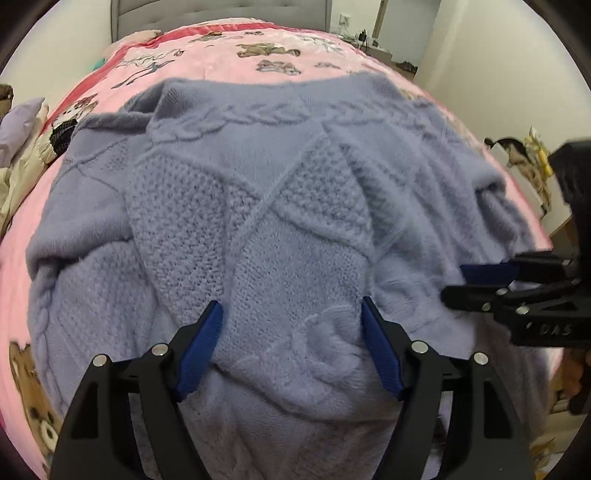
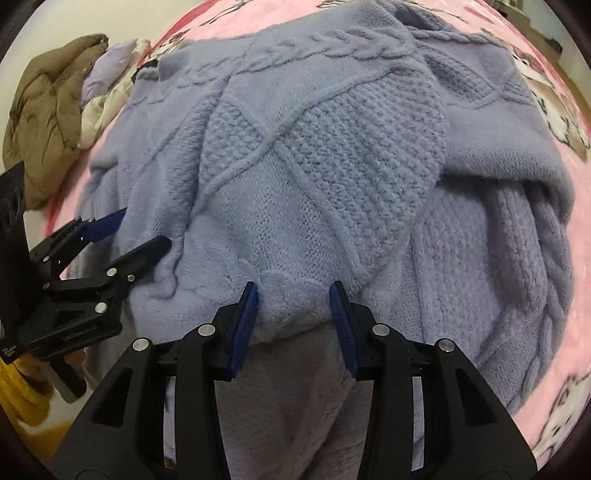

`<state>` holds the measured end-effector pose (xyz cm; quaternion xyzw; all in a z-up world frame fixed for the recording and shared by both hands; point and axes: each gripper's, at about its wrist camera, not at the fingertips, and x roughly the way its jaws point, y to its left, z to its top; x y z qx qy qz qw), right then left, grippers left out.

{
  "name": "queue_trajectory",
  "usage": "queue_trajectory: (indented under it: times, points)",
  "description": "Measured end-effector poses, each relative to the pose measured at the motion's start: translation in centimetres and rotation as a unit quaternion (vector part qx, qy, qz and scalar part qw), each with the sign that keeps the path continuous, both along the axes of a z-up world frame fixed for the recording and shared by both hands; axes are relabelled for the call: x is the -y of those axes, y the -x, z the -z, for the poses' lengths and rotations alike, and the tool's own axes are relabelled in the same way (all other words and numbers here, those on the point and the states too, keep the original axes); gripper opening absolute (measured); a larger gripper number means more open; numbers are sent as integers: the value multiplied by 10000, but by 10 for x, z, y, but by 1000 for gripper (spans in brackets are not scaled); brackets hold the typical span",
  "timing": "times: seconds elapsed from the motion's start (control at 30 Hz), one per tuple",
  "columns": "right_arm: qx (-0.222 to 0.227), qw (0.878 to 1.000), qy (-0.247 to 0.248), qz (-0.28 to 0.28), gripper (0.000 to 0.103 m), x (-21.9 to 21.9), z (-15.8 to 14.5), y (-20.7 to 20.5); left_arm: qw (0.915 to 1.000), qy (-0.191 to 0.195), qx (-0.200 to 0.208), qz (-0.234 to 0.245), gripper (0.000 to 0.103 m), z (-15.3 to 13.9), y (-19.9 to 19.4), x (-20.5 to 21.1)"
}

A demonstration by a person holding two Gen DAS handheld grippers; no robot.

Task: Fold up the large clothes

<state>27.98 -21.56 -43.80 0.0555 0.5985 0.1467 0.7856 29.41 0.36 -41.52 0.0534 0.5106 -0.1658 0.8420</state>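
Lavender sweater [image 1: 258, 206] lay spread on the pink bed [image 1: 229, 48], filling mid-frame. Left hand-held gripper [image 1: 291, 314] stood wide open over its near edge. Right hand-held gripper [image 2: 293, 295], part open, straddled a fabric bump; grip unclear.

A lavender cable-knit sweater [image 1: 266, 206] lies spread over a pink bedspread [image 1: 221, 55] printed with teddy bears. The left gripper [image 1: 291, 314] points down at the near hem, its blue-padded jaws standing wide with a bunched fold of knit between them — the pads seem clear of the wool, though the blur makes that hard to judge. At the right edge the right gripper [image 1: 458, 284] reaches in sideways onto the sweater's side. A grey headboard [image 1: 221, 14] stands beyond the bed, and crumpled clothes [image 1: 18, 147] lie at the left — pale purple and cream.
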Motion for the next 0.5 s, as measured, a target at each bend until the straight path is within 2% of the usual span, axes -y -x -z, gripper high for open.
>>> queue_trajectory:
  times: [0.13, 0.23, 0.3, 0.37, 0.4, 0.5]
  points:
    - [-82, 9999, 35, -131, 43, -9, -2, -10, 9999, 70, -98, 21, 78, 0, -11, -2]
    - [20, 9995, -309, -96, 43, -2, -22, -15, 9988, 415, -213, 131, 78, -13, -20, -16]
    - [249, 9985, -480, 21, 47, 13, -46, -20, 9982, 474, -287, 235, 78, -24, -29, -28]
    - [513, 9972, -513, 194, 56, 29, -67, -27, 9980, 487, -144, 370, 78, -44, -37, -40]
    - [711, 9953, -543, 358, 65, 42, -82, -36, 9980, 477, 23, 410, 78, -58, -44, -48]
    - [911, 9920, -661, 571, 68, 68, -98, -77, 9971, 566, 282, 425, 80, -85, -76, -67]
